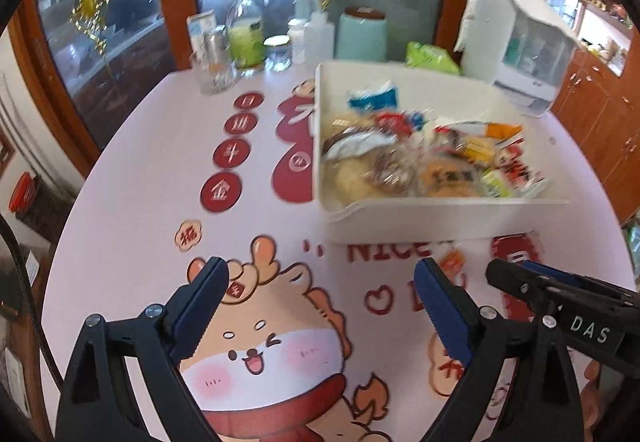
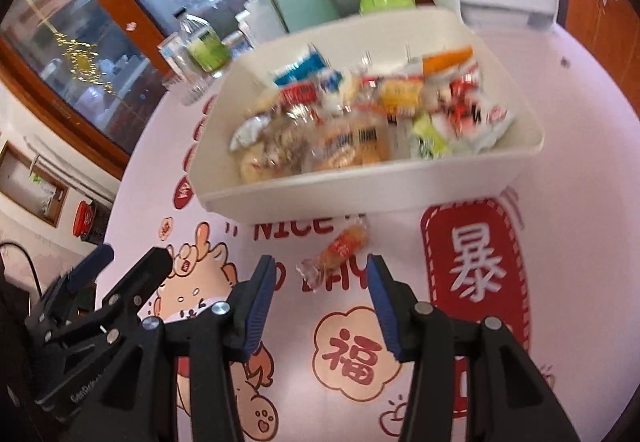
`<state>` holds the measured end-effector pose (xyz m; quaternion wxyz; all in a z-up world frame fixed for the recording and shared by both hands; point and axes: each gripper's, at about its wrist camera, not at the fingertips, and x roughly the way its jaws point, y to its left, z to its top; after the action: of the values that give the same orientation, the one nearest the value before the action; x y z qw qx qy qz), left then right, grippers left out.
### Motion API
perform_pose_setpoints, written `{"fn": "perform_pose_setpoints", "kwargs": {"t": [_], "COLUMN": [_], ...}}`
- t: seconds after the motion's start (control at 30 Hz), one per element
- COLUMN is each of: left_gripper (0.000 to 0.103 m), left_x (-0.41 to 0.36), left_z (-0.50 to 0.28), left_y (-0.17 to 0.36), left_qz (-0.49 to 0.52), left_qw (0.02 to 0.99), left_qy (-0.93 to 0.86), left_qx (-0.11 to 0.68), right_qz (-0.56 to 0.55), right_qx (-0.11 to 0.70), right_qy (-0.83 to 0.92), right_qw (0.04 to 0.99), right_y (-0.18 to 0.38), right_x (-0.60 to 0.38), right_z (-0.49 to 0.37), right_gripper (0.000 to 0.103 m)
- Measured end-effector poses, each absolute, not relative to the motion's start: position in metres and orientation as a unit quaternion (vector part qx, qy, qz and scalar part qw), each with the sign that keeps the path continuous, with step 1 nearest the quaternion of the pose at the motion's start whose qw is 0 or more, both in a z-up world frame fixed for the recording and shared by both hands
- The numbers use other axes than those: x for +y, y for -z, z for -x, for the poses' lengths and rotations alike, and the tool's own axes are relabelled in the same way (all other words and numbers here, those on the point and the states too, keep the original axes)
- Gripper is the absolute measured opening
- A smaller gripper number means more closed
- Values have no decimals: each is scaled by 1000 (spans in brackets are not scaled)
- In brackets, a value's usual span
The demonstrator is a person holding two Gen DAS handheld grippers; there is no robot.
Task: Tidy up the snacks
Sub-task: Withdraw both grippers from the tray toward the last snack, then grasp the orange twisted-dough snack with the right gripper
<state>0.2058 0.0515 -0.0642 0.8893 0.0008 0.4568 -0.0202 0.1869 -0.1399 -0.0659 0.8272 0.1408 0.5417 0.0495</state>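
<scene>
1. Left gripper (image 1: 320,290): jaws wide and opening, nothing between them, above the cartoon tablecloth (image 1: 256,342).
2. Right gripper (image 2: 320,282): jaws partly apart, released, empty.
3. Loose snack (image 2: 340,246): small clear twist wrapper, orange-brown with red label, lying on cloth at 12 o'clock just beyond right fingertips, just in front of the bin.
4. White bin (image 2: 320,202): further at 12 o'clock, piled with blurred mixed wrapped snacks (image 2: 360,114).

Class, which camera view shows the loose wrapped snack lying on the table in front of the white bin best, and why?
The right wrist view: the wrapped snack lies in full sight just beyond the right tool. The left wrist view shows only a blurred orange scrap of it behind a tool finger.
</scene>
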Motion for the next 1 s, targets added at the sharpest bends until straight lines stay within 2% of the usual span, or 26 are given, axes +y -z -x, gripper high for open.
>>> {"fn": "perform_pose_setpoints", "kwargs": {"t": [0.27, 0.63, 0.73, 0.87, 1.0], "left_gripper": [93, 93, 93, 93, 93], "left_x": [69, 81, 81, 79, 74], "left_z": [-221, -230, -231, -232, -230], "left_y": [94, 111, 114, 117, 120], "left_qz": [17, 22, 21, 20, 16], "left_qw": [881, 874, 872, 870, 868], "left_qy": [-12, -12, -11, -8, -5], "left_qx": [472, 484, 488, 493, 496], "right_qz": [-164, -126, -106, -86, -83], "right_qx": [563, 580, 573, 565, 563], "right_qy": [1, 55, 59, 59, 51], "right_qw": [810, 803, 811, 819, 821], "right_y": [113, 148, 148, 148, 148], "right_x": [-130, -110, -104, -102, -104], "right_z": [-206, -227, -226, -225, -225], "right_gripper": [48, 48, 43, 22, 22]}}
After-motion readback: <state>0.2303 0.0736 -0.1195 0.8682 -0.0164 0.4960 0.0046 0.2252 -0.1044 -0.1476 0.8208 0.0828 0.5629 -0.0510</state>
